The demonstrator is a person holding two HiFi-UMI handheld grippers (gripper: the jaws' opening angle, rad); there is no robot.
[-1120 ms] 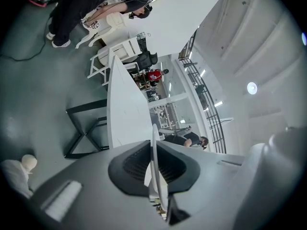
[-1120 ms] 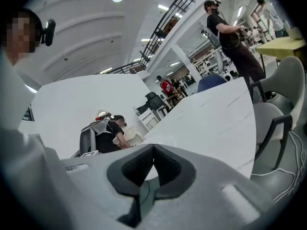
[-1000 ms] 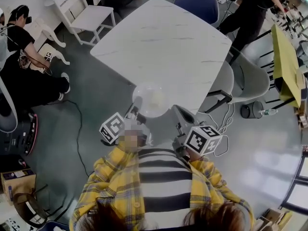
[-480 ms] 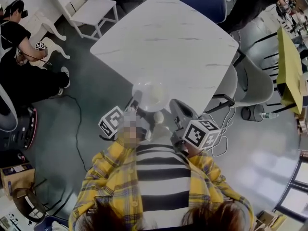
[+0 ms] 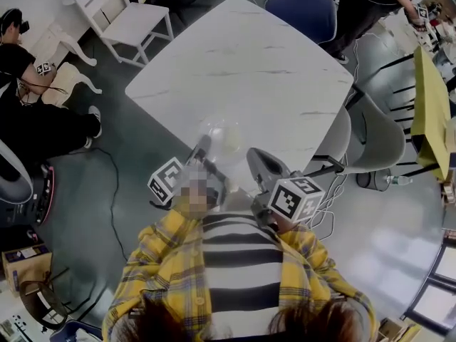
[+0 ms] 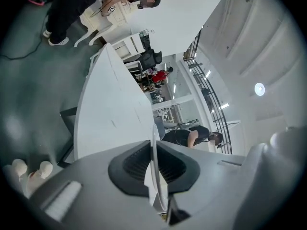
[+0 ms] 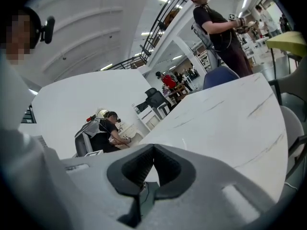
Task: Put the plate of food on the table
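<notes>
My left gripper (image 6: 154, 150) has its jaws clamped on the rim of the plate (image 5: 222, 138). In the left gripper view that rim runs edge-on between the pads as a thin pale line. My right gripper (image 7: 153, 150) has its jaws pressed together with nothing I can see between the pads. In the head view it sits just beside the plate's right side. The plate is over the table (image 5: 249, 70), close to its near corner; I cannot tell whether its base touches the top.

I judge the plate to be thin, stiff and light, see-through or frosted, probably slick, and breakable if knocked. Held at one spot on the rim, it will want to droop on its far side. The grip should therefore sit deep on the rim and keep the plate level, or the pale food (image 5: 231, 144) may slide.

The table top is white with faint veins, smooth and flat, so a plate could skate on it. A white chair (image 5: 125, 13) stands off the left corner, a blue chair (image 5: 303, 9) by the far edge and a grey chair (image 5: 370, 130) along the right edge. A seated person (image 5: 35, 112) is well apart at the left, and a cable (image 5: 114, 184) trails over the grey floor.
</notes>
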